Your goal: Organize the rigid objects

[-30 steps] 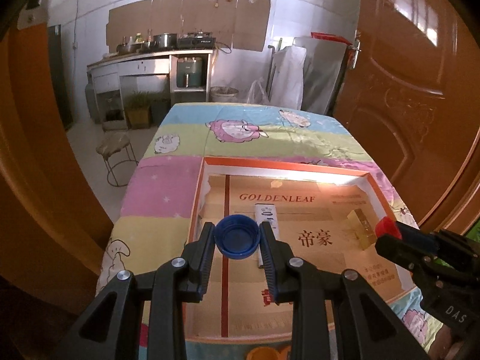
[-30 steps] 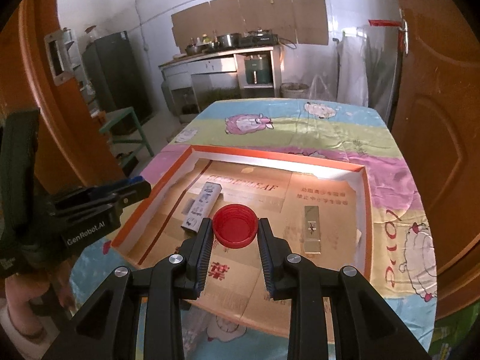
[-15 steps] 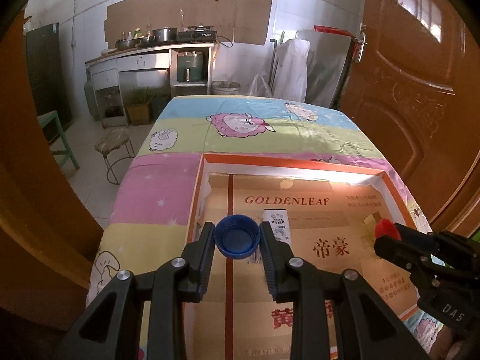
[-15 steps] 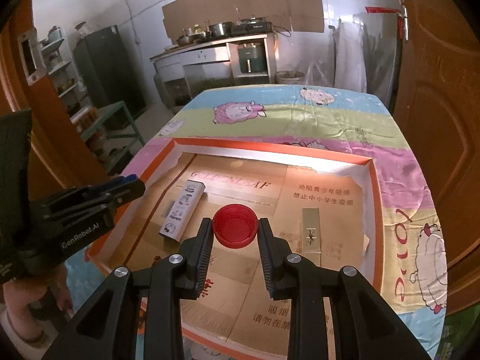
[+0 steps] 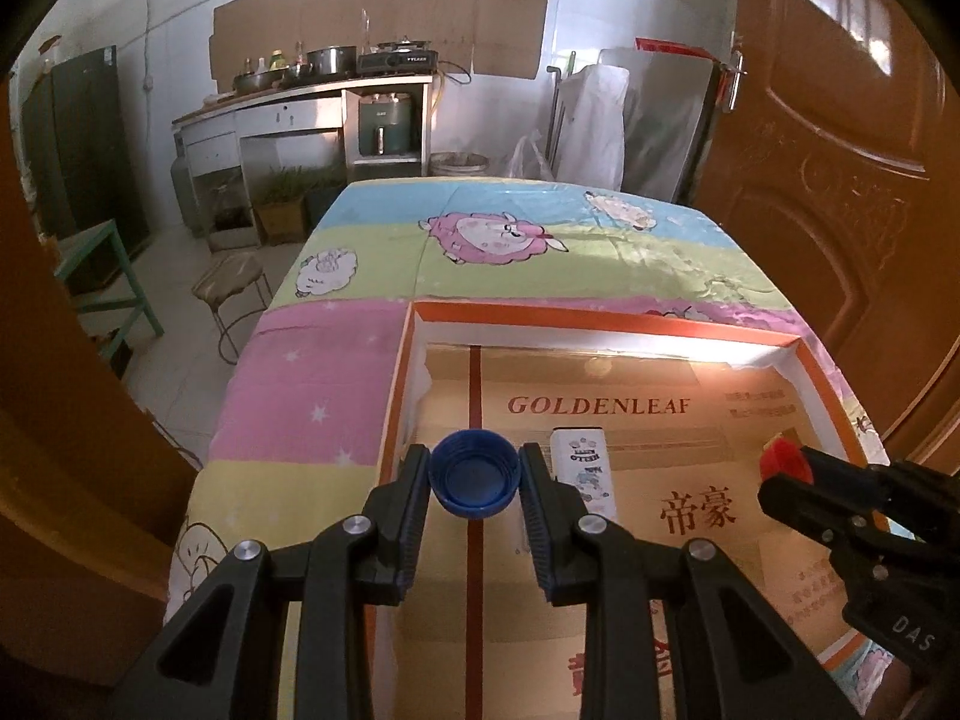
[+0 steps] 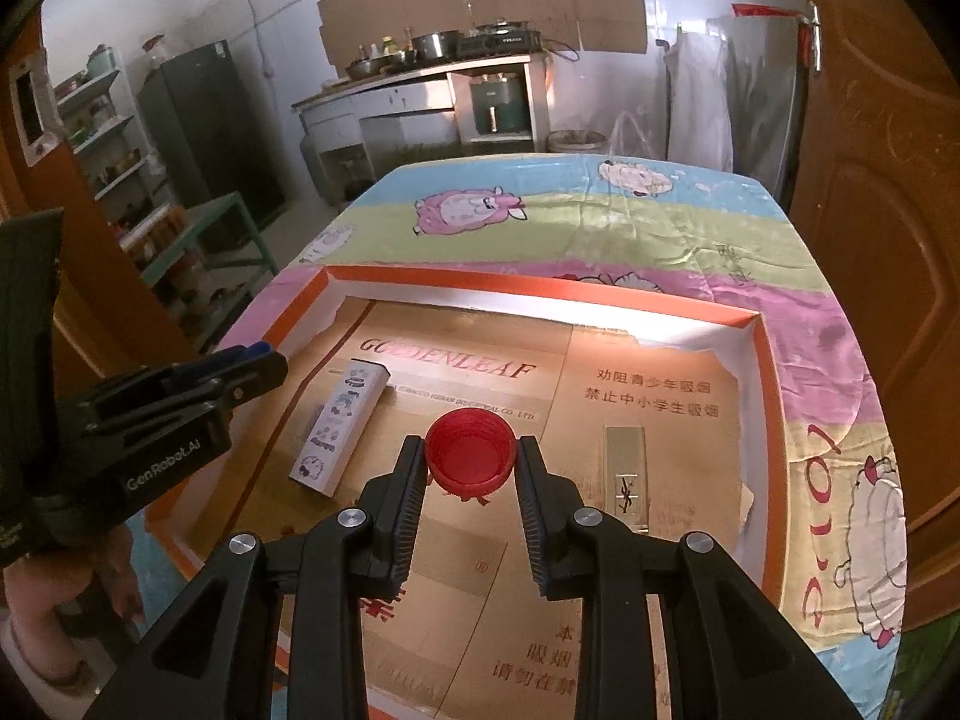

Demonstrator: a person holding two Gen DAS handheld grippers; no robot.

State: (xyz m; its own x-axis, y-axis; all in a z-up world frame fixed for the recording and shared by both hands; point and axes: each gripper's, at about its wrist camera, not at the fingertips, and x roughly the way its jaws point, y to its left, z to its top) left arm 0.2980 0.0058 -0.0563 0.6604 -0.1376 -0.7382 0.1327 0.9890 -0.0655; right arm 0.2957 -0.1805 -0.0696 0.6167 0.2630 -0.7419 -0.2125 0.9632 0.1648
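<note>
Caps: one blue cap (image 5: 474, 481); one red cap (image 6: 470, 458); two boxes in tray (image 6: 757, 324).

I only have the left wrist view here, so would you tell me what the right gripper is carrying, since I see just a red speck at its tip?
Observer: The right gripper is shut on a red bottle cap, its open side facing the camera.
Operator: Thank you. Is there anything in the tray beyond that gripper?
Observer: Yes, a gold rectangular case lies flat on the cardboard to the right of the cap.
Operator: And the white printed box I see near my blue cap?
Observer: From the right wrist view, that white box lies flat and at an angle near the tray's left wall.
</note>
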